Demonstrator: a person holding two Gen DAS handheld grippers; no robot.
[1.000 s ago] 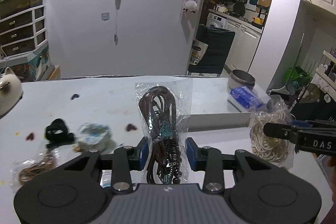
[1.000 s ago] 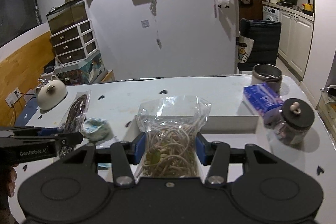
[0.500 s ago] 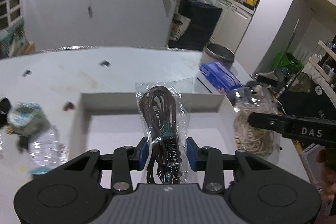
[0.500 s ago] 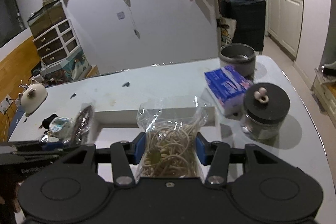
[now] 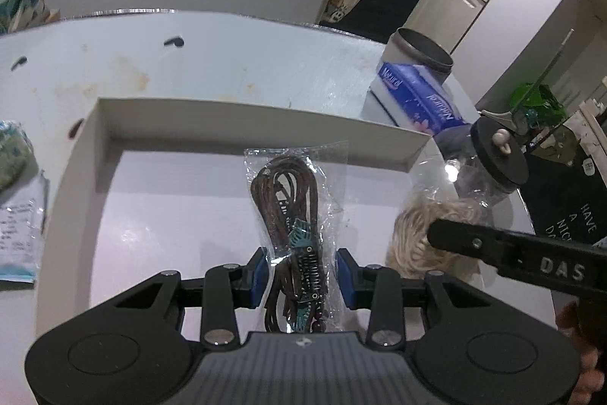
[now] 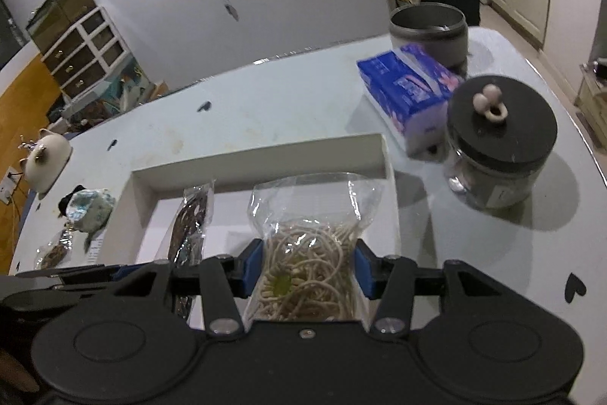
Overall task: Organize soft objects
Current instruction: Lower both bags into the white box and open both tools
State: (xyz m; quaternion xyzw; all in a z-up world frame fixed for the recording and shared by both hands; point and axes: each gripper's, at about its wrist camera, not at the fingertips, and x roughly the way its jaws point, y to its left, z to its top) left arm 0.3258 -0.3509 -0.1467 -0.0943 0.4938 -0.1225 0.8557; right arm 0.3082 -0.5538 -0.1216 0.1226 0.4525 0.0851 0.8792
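My left gripper [image 5: 301, 272] is shut on a clear bag of brown cord [image 5: 288, 200] with a teal charm, held over the inside of a shallow white box [image 5: 242, 120]. To its right a bag of cream cord [image 5: 413, 234] hangs at the box's right edge, with a finger [image 5: 474, 241] of the right gripper across it. In the right wrist view my right gripper [image 6: 307, 268] has that cream cord bag [image 6: 311, 238] between its blue pads, which touch it while the jaws are opening slightly. The brown cord bag [image 6: 191, 226] shows at left over the box [image 6: 265, 162].
A blue tissue pack [image 6: 409, 90], a glass jar with a black lid [image 6: 500, 139] and a grey metal pot [image 6: 428, 25] stand right of the box. Small bagged items [image 6: 91, 207] and a white cat-shaped object [image 6: 45, 162] lie left of it.
Both grippers have carried their bags forward and down, from the near table to over the white box. The views now tilt more steeply towards the table.
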